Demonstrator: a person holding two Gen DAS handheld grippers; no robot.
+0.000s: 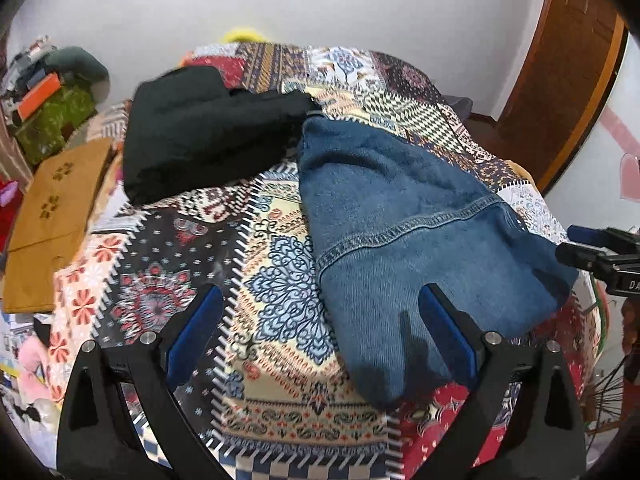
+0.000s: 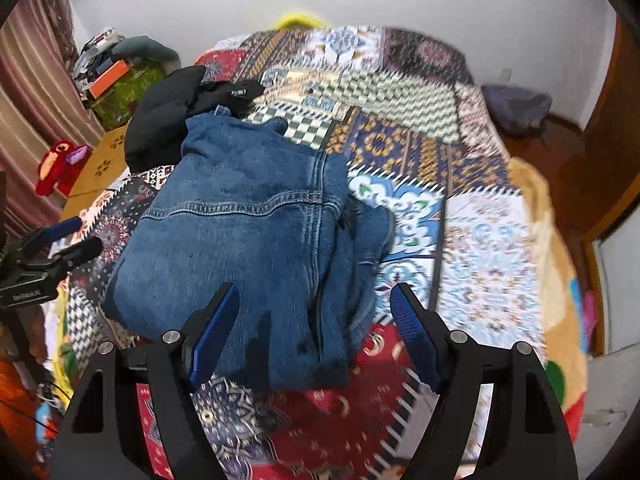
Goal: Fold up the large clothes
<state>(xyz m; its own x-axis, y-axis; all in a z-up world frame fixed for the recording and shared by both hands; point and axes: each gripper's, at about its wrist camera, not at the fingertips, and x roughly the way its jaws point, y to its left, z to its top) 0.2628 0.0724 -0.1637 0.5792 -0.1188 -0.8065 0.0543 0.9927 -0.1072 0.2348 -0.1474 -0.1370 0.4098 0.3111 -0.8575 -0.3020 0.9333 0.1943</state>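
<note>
A folded blue denim garment (image 1: 404, 220) lies on the patterned bedspread (image 1: 280, 288); it also shows in the right wrist view (image 2: 248, 232). A black garment (image 1: 200, 136) lies bunched beyond it, also in the right wrist view (image 2: 160, 120). My left gripper (image 1: 320, 312) is open and empty, hovering over the bed at the denim's near left edge. My right gripper (image 2: 314, 312) is open and empty, just above the denim's near edge. Each gripper shows at the edge of the other's view: the right one in the left wrist view (image 1: 600, 252), the left one in the right wrist view (image 2: 60, 244).
A tan cardboard box (image 1: 52, 216) and cluttered items (image 1: 48, 92) stand left of the bed. A red toy (image 2: 60, 168) sits by the box. A wooden door (image 1: 568, 64) is at the right. A dark bag (image 2: 516, 108) lies on the floor at the far right corner.
</note>
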